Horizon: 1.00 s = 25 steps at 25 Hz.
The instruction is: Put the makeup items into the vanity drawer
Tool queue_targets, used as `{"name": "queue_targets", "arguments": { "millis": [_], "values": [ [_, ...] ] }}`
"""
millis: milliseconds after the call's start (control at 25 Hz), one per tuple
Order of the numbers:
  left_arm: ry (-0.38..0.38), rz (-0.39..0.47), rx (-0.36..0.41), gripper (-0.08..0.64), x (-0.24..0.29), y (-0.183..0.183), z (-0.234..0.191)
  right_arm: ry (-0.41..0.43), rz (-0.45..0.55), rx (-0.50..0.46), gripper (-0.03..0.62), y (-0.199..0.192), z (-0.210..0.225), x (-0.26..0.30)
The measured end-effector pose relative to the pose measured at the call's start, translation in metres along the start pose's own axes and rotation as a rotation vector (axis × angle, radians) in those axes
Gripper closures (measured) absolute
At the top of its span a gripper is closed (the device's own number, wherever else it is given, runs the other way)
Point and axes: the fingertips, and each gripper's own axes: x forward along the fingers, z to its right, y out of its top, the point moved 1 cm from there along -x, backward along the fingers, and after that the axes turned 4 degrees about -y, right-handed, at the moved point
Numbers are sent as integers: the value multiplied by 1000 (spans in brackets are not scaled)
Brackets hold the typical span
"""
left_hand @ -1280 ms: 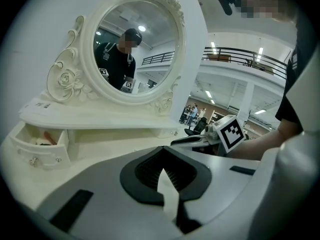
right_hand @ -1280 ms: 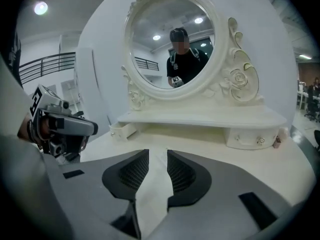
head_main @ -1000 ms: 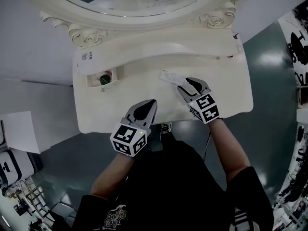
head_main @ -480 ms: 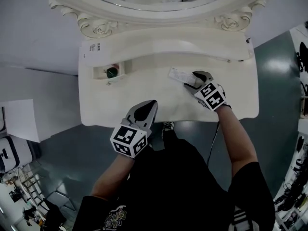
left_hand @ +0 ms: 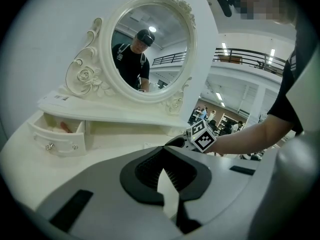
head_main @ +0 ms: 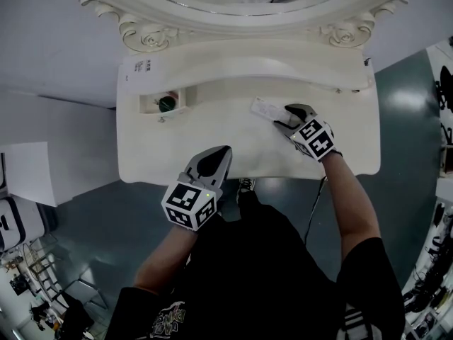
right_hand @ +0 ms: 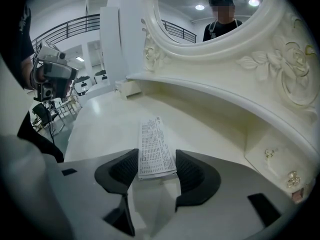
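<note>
A flat white box with small print (head_main: 267, 109) lies on the vanity top (head_main: 184, 140), right of centre. My right gripper (head_main: 289, 117) has its jaws around the near end of the box (right_hand: 154, 141). The jaws are closing, and a sliver of gap still shows on one side. The small left drawer (head_main: 151, 103) stands pulled out, with a green and red item (head_main: 166, 103) inside. My left gripper (head_main: 216, 154) hovers at the vanity's front edge, shut and empty (left_hand: 163, 159). From there the drawer (left_hand: 57, 136) shows at the far left.
An oval mirror in a carved cream frame (head_main: 233, 6) rises behind a raised shelf (head_main: 283, 66). A second small drawer front with knobs (right_hand: 280, 166) is on the right. Grey floor surrounds the vanity, and the person's legs are below its front edge.
My right gripper has moved forward up to the box's near end, and its jaws have spread wider around it. The left gripper has stayed put.
</note>
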Motion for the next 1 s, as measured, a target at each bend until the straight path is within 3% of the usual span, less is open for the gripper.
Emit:
{"name": "queue_targets", "arguments": {
  "millis": [400, 680, 1000],
  "values": [
    [12, 11, 0, 558, -11, 0, -5, 19, 95, 1, 347, 35, -29, -10],
    [53, 37, 0, 560, -28, 3, -11, 76, 176, -71, 347, 90, -62, -18],
    [150, 77, 6, 559, -64, 9, -19, 168, 250, -173, 347, 156, -110, -16]
  ]
}}
